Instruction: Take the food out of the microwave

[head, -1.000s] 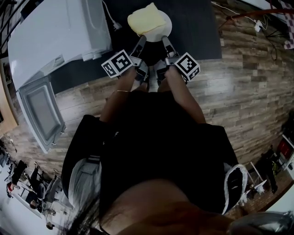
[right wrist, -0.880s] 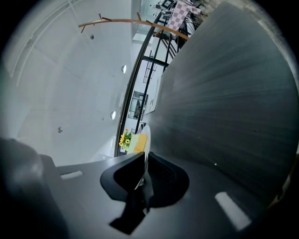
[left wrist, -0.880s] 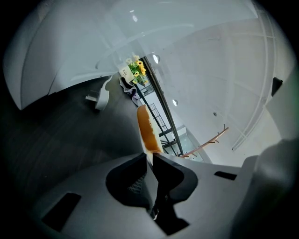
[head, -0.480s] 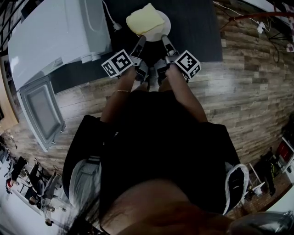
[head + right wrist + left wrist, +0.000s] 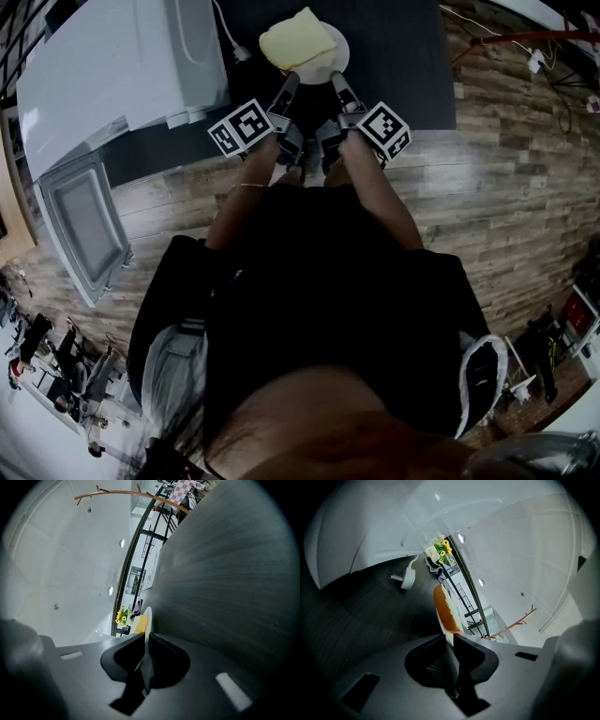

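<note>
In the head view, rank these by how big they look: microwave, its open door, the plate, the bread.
1. microwave
2. door, though it hangs nearer the camera, so its look is flattered
3. plate and bread: about alike; the bread covers most of the plate, so no ranking

My head view looks steeply down from above; each gripper view sights closely along its own jaws. All three share the plate.
</note>
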Available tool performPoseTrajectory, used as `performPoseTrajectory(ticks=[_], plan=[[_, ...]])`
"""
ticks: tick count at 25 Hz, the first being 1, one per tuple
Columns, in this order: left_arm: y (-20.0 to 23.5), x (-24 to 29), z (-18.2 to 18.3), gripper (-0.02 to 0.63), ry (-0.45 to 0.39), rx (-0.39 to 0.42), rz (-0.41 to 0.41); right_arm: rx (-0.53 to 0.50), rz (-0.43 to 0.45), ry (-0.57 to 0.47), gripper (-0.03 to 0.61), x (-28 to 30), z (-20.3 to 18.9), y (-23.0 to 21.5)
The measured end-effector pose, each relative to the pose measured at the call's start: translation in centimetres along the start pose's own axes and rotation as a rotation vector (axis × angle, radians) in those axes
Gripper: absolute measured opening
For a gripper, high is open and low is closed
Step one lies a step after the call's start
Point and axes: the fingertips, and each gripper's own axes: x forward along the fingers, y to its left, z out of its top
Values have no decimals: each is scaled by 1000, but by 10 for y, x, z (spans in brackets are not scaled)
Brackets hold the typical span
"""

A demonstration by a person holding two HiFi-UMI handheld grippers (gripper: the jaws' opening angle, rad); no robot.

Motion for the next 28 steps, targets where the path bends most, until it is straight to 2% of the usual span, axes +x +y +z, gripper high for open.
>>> performPoseTrajectory(ticks=[6, 23, 28], plan=[[3, -2, -2, 48, 16, 19, 31, -4, -15, 15, 21, 0, -2, 0], [15, -11, -3, 55, 36, -42, 56, -38, -49, 47, 21, 9, -12, -1], [19, -14, -7, 57, 70, -73, 62, -48, -55, 49, 20, 11, -14, -2]])
